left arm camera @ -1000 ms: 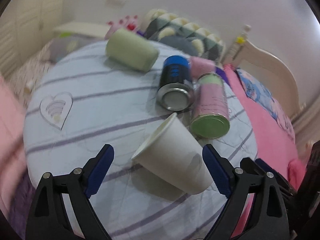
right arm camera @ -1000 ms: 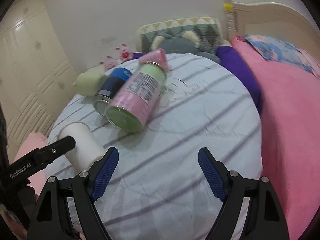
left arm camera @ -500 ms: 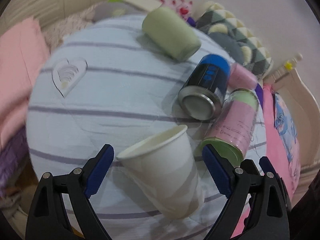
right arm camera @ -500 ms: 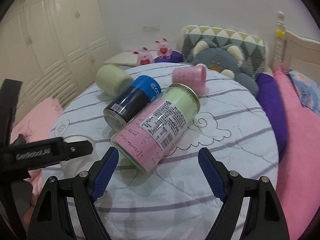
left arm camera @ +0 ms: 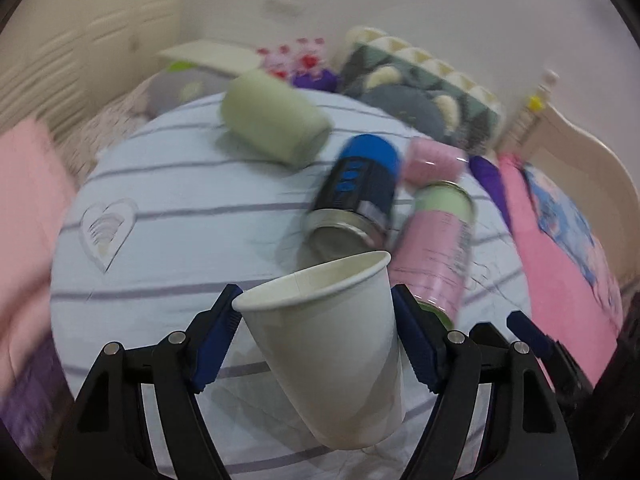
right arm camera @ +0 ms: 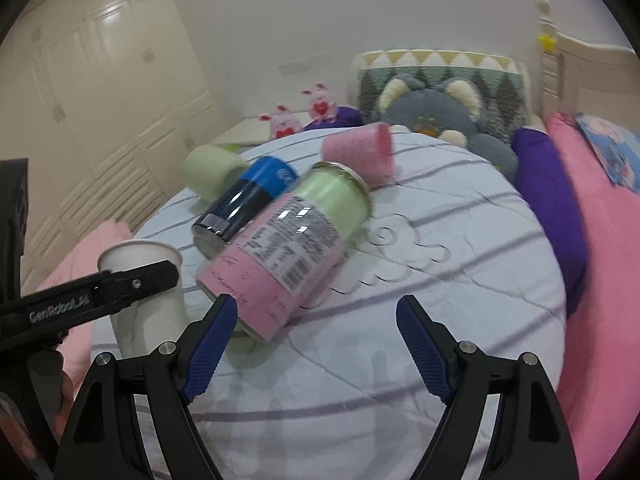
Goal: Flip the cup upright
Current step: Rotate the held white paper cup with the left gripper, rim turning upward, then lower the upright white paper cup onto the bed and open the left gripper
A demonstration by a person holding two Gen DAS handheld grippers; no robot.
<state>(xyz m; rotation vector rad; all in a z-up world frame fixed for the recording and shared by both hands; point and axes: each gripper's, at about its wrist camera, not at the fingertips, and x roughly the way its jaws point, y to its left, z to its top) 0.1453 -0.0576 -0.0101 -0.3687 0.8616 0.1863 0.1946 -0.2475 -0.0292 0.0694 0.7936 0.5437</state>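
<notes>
A white paper cup (left arm camera: 332, 344) is held between the blue pads of my left gripper (left arm camera: 316, 340), mouth up and tilted a little, its base near the striped bedsheet. The pads press both sides of the cup. It also shows in the right wrist view (right arm camera: 146, 296) at the left, nearly upright, with the left gripper's black finger (right arm camera: 120, 288) across it. My right gripper (right arm camera: 316, 348) is open and empty, hovering over the sheet in front of the pink-and-green can (right arm camera: 288, 256).
On the round striped bed (right arm camera: 440, 320) lie a blue can (right arm camera: 244, 204), a pale green cup (right arm camera: 210, 172) and a pink cup (right arm camera: 360, 150). Plush toys and a patterned cushion (right arm camera: 440, 76) sit behind. A pink blanket (right arm camera: 608, 280) lies right, a wardrobe (right arm camera: 92, 100) left.
The left gripper has closed on the white cup and turned it from lying on its side to mouth up. The right gripper has stayed open and shifted its view toward the cans.
</notes>
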